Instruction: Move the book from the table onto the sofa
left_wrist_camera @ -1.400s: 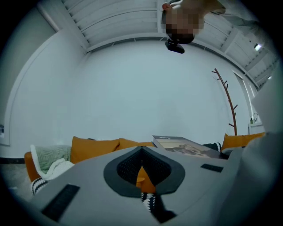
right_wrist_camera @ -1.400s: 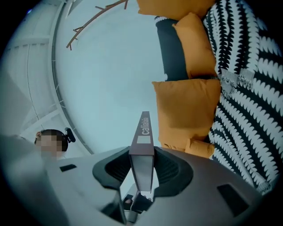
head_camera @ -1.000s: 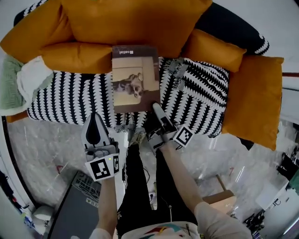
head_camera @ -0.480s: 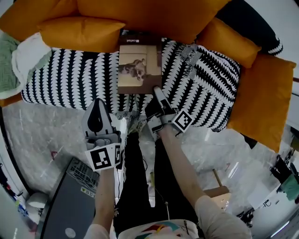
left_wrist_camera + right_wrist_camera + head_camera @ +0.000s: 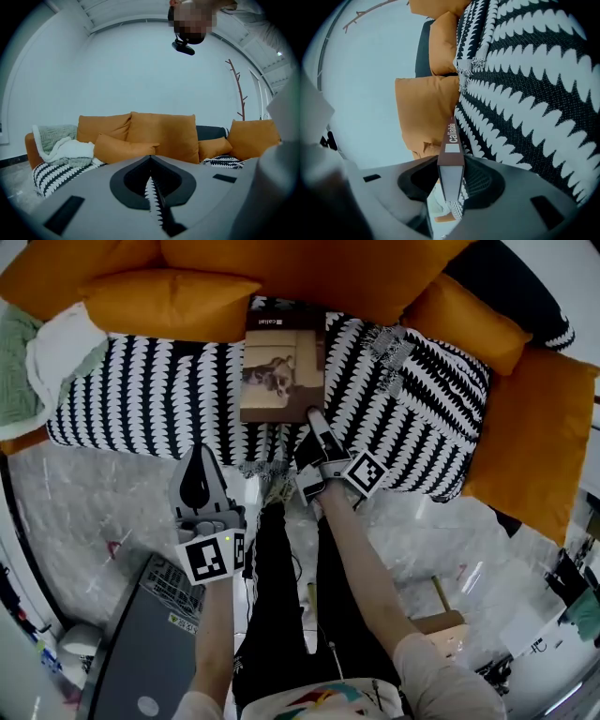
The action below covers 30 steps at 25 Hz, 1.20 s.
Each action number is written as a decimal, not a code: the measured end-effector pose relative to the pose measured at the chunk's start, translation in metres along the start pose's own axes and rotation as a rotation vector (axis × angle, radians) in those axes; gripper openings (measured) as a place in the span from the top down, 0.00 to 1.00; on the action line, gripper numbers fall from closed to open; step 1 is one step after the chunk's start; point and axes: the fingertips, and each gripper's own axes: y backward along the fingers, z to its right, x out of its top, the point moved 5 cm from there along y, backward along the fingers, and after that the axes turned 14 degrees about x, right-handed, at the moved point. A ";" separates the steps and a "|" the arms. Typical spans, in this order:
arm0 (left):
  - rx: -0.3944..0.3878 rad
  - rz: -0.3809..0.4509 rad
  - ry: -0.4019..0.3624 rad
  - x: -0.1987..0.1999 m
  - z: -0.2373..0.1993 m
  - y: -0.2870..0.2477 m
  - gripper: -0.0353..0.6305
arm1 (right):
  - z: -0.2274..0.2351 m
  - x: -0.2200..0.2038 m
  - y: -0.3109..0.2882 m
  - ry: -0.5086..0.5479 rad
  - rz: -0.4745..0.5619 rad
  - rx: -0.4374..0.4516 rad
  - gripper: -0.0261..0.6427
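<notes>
Two grippers are seen in the head view. The right gripper is pinched on the near edge of the book. The book is held flat, cover up, over the black-and-white patterned throw spread on the seat of the orange sofa. The far edge of the book is set close against a long orange cushion. Whether the book's weight is already borne by the throw cannot be told.

In the right gripper view the book is seen edge-on between the jaws of the right gripper, both pads pressed to its covers and its brown lettered spine turned to the camera. The throw is seen just beside it.

The left gripper is held apart from the book, above the marble floor in front of the sofa. Nothing is carried by it. In the left gripper view the toothed pads of the left gripper are pressed together, and the sofa is seen beyond, with a green and white blanket heaped at its left end.

A grey laptop is seen at the lower left of the head view.
</notes>
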 end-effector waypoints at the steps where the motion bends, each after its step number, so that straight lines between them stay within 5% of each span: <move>1: -0.006 -0.001 0.000 0.001 0.001 0.000 0.94 | -0.001 0.000 0.001 0.018 -0.016 -0.017 0.72; 8: -0.053 0.013 -0.011 0.016 0.028 0.006 0.94 | -0.012 0.004 0.008 0.075 -0.087 -0.079 0.72; 14: -0.055 0.016 -0.006 0.018 0.031 0.000 0.94 | -0.011 0.015 0.004 0.231 -0.087 -0.218 0.40; 20: -0.054 0.027 0.001 0.025 0.031 -0.002 0.94 | -0.004 0.029 0.016 0.415 -0.082 -0.429 0.34; 30: -0.049 0.061 0.014 0.051 0.042 0.008 0.94 | -0.051 0.038 0.022 0.467 -0.109 -0.339 0.34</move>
